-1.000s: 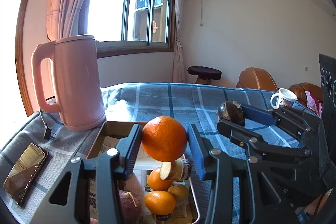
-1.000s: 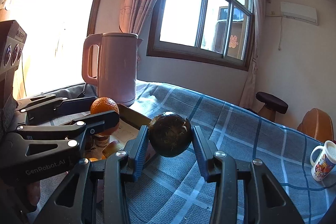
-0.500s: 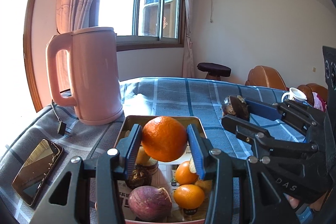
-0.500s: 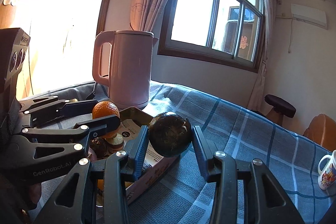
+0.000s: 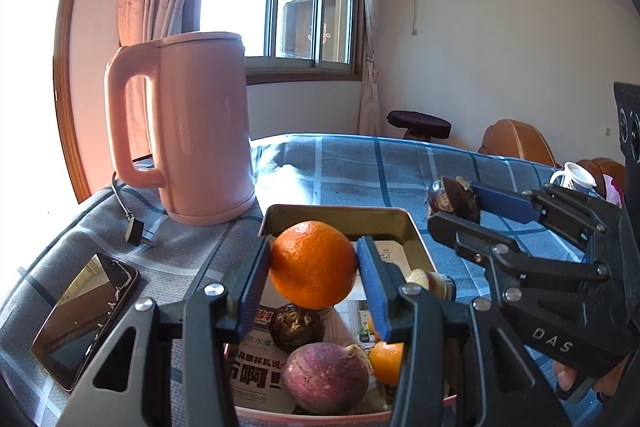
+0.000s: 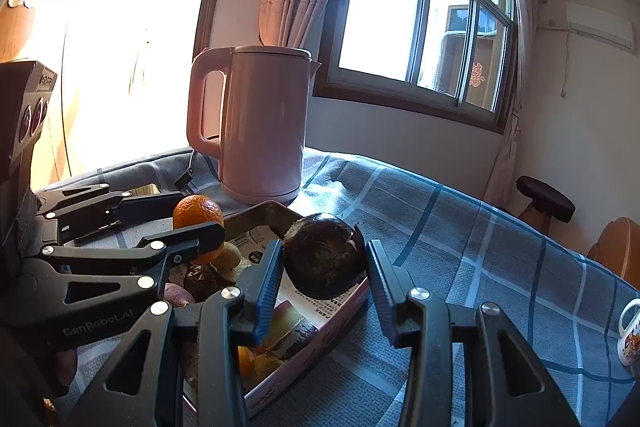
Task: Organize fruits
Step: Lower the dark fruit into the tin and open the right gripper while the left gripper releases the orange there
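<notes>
Tray (image 5: 416, 231) nearer; right tongs (image 5: 454, 201) read "DAS", left tongs (image 6: 196, 217) "GenRobot.AI".

Both wrist views close, angled down over tray (image 5: 338, 213), facing window; share kettle (image 6: 264, 123).

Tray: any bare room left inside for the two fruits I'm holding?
The far end of the tray, nearest the kettle, shows bare liner. Its near end is crowded with a purple fruit, a dark fruit and small oranges.
</notes>
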Tool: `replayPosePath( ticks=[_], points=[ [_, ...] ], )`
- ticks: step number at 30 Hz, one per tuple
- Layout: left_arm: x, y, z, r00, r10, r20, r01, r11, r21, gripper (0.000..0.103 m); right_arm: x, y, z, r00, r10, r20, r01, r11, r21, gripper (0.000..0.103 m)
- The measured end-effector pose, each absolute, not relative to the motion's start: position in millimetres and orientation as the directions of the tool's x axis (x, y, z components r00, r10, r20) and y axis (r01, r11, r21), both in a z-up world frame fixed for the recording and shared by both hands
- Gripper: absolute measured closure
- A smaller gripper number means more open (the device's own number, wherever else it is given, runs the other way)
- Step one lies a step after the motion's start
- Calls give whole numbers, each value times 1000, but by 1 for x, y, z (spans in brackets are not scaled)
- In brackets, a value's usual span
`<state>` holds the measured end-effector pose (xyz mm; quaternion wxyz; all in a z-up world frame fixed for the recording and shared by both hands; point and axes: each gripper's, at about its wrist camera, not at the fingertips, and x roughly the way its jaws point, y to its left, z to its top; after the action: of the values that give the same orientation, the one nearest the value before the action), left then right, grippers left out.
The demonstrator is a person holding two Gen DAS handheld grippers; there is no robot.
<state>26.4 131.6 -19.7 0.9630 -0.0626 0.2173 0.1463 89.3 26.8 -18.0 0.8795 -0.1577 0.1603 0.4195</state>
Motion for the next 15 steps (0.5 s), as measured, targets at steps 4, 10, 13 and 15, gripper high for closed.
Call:
replayPosePath(
  ticks=[4,10,13,15],
  points=[
    [25,137,-23,856,262,-446,-320,946,-58,56,90,33,-21,589,687,-426,-793,594,-138,59],
    [23,144,-28,844,269,-465,-333,941,-61,56,91,40,-26,575,689,-442,-800,586,-127,59],
    [23,147,-30,838,272,-473,-338,939,-58,56,92,44,-28,568,687,-454,-804,581,-128,59],
    [22,148,-31,835,273,-478,-340,939,-57,56,92,47,-30,563,685,-463,-806,578,-126,59]
  ],
)
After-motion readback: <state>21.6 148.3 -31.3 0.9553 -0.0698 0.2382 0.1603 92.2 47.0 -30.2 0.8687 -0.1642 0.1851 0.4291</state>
